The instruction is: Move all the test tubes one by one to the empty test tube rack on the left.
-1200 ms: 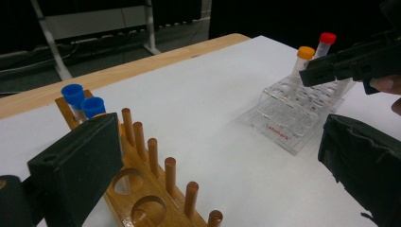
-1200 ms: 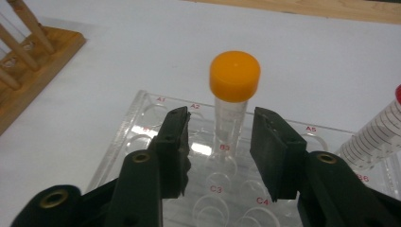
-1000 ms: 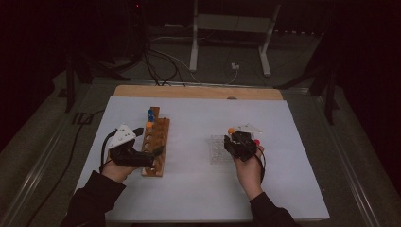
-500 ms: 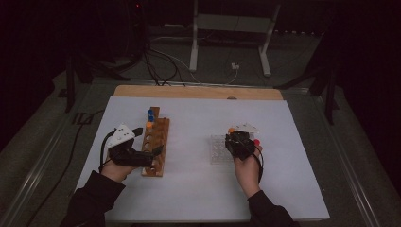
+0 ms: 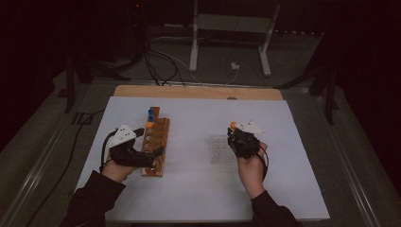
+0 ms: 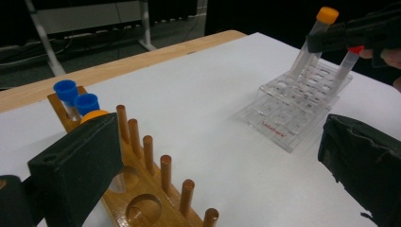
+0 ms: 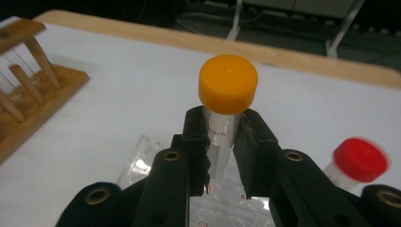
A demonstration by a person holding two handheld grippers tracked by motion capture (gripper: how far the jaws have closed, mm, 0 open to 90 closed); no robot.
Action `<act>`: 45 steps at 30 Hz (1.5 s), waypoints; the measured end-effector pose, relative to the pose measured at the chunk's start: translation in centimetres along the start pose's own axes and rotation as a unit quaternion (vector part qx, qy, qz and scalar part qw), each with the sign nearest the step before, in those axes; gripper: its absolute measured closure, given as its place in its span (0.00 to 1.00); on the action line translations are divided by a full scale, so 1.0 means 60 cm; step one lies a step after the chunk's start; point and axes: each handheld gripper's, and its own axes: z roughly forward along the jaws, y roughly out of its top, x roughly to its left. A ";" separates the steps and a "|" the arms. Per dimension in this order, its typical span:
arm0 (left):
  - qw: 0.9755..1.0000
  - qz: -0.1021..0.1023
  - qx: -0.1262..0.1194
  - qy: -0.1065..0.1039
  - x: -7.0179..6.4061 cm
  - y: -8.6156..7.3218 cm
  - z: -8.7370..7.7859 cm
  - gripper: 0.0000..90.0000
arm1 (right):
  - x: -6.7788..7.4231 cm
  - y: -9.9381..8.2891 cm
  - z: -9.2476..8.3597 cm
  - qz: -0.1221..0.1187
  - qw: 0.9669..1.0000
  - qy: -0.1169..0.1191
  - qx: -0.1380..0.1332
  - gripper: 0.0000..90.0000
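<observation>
The right gripper (image 7: 222, 137) is clamped on an orange-capped tube (image 7: 228, 85) just under its cap, above the clear rack (image 6: 298, 109). It should lift straight up, clear of the red-capped tube (image 7: 360, 161). The left gripper (image 5: 142, 153), jaws apart, straddles the wooden rack (image 5: 156, 142).

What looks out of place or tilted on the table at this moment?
The clear plastic rack is not lying flat: its far side is raised and it tilts. The right claw is shut on the orange-capped tube in it. The wooden rack sits flat, and nothing is spilled.
</observation>
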 end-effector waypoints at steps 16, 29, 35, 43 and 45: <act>1.000 0.013 -0.004 -0.025 -0.019 0.010 -0.002 0.02 | 0.070 0.011 -0.058 -0.043 0.994 0.092 -0.026 0.83; 0.997 0.023 -0.005 -0.068 -0.041 0.019 0.003 0.03 | 0.108 -0.009 -0.060 -0.087 0.984 0.155 -0.003 0.83; 0.995 0.033 -0.006 -0.093 -0.061 0.025 0.014 0.06 | 0.114 -0.025 -0.055 -0.090 0.980 0.174 0.016 0.83; 0.990 0.044 0.000 -0.130 -0.090 0.037 0.039 0.19 | 0.123 -0.042 -0.051 -0.094 0.976 0.193 0.035 0.83; 0.990 0.048 0.002 -0.136 -0.096 0.039 0.047 0.23 | 0.126 -0.044 -0.051 -0.097 0.975 0.196 0.037 0.83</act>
